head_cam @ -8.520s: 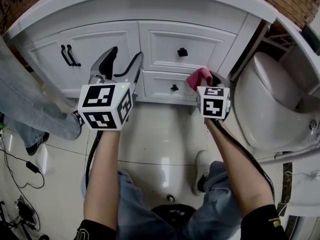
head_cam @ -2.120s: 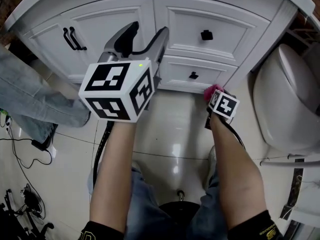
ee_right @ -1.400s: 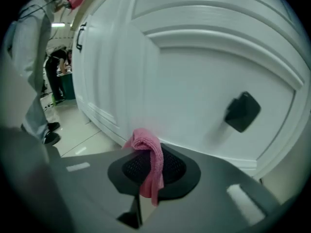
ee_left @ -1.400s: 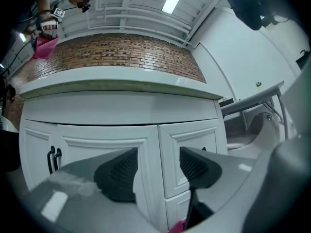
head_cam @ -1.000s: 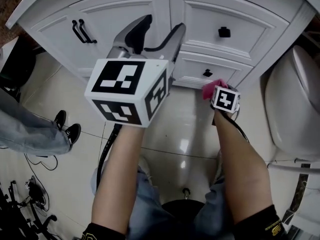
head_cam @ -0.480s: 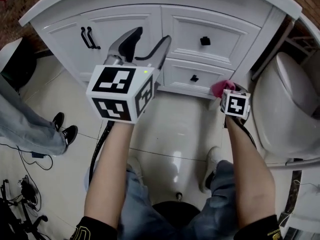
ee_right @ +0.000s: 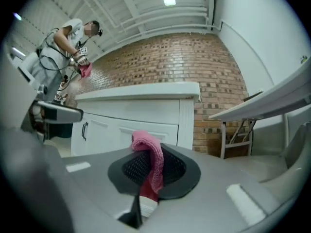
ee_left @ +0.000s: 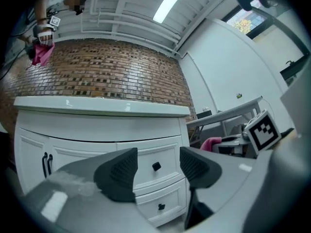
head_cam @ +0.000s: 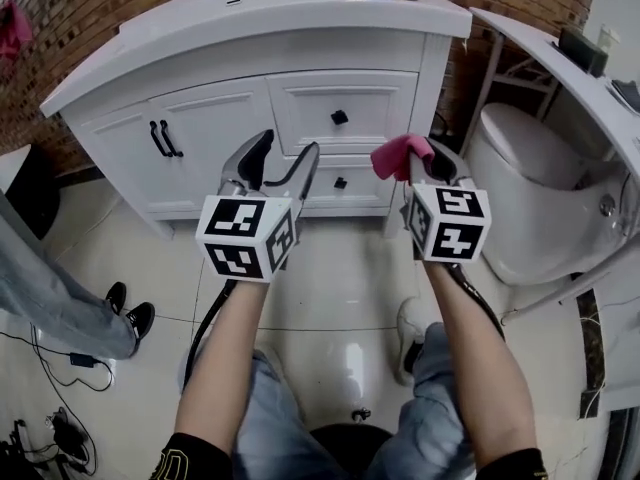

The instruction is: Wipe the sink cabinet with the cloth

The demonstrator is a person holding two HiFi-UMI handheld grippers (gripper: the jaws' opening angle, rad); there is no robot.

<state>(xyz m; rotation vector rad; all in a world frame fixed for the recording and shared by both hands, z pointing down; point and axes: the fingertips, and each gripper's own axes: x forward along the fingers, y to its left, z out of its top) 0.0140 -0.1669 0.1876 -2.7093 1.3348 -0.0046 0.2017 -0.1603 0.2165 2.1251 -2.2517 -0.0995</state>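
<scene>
The white sink cabinet (head_cam: 250, 98) stands ahead, with two drawers on its right half and a double door with black handles (head_cam: 160, 138) on its left. My right gripper (head_cam: 425, 158) is shut on a pink cloth (head_cam: 400, 153), which it holds in the air in front of the cabinet's right edge, apart from it. In the right gripper view the cloth (ee_right: 151, 161) hangs pinched between the jaws. My left gripper (head_cam: 275, 163) is open and empty, held off the cabinet front and facing the drawers (ee_left: 155, 166).
A white toilet (head_cam: 530, 203) stands right of the cabinet, beyond a white panel edge (head_cam: 560, 68). Another person's trouser leg and shoes (head_cam: 60, 303) are at the left on the tiled floor. In the gripper views a distant person (ee_right: 73, 38) holds another pink cloth.
Both grippers have risen and drawn back from the cabinet's base; the right one with the cloth now sits higher, level with the lower drawer. My view has tilted up, showing the countertop.
</scene>
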